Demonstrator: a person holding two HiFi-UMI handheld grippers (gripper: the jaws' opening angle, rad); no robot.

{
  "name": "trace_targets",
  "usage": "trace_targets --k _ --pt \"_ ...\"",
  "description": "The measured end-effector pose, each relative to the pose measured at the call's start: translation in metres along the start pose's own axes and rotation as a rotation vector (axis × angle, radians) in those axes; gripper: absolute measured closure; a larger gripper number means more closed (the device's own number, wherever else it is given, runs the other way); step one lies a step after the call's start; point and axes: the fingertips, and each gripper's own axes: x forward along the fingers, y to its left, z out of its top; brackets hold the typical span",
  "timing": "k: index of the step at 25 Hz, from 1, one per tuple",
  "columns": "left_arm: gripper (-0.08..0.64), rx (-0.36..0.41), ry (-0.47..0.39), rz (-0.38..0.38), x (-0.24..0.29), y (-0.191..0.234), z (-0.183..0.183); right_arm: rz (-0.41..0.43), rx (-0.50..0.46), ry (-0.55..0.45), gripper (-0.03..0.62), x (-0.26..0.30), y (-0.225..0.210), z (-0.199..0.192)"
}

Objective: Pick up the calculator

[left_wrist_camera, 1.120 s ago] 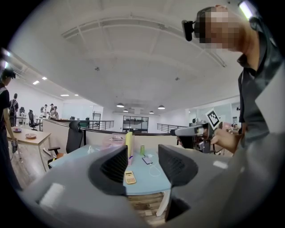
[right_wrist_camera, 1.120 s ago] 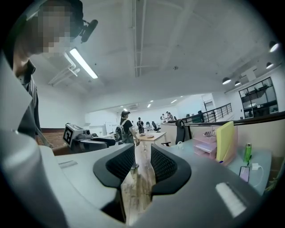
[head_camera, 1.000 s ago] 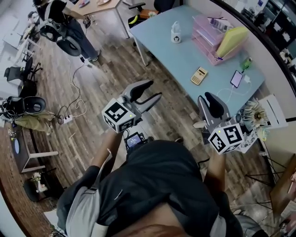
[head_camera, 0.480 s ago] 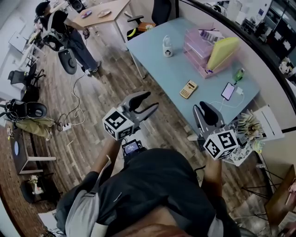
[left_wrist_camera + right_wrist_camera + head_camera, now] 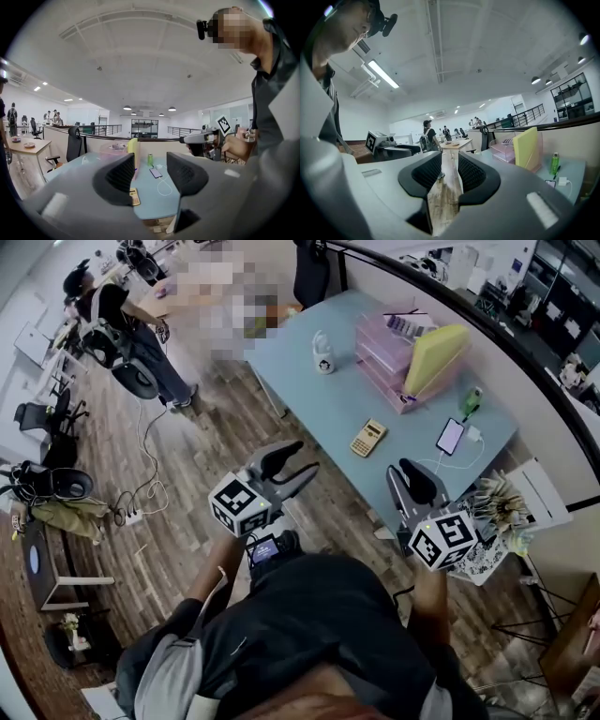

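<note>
Left tongs [image 5: 302, 457] and right tongs [image 5: 409, 476] hang open, empty, near the tabletop [image 5: 309, 381] edge; calculator [image 5: 368, 438] has room around.

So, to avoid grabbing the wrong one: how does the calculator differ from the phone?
The calculator is beige with keys; the phone is dark-framed with a smooth screen. The calculator lies mid-table, uncabled; the phone sits nearer the wall edge by a white cable. Both lie flat.

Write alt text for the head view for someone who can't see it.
Seen from above, a person holds the left hand-held gripper and the right hand-held gripper, both open and empty, near a light blue table. A calculator lies on it, with a phone, pink trays and a yellow folder.
</note>
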Motion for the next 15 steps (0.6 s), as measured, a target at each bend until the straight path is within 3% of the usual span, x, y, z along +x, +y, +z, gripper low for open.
trace_targets --k 15 --pt "0.328 0.004 -0.035 -0.197 0.03 0.059 0.004 -0.179 -0.009 0.007 0.485 0.042 -0.006 0.003"
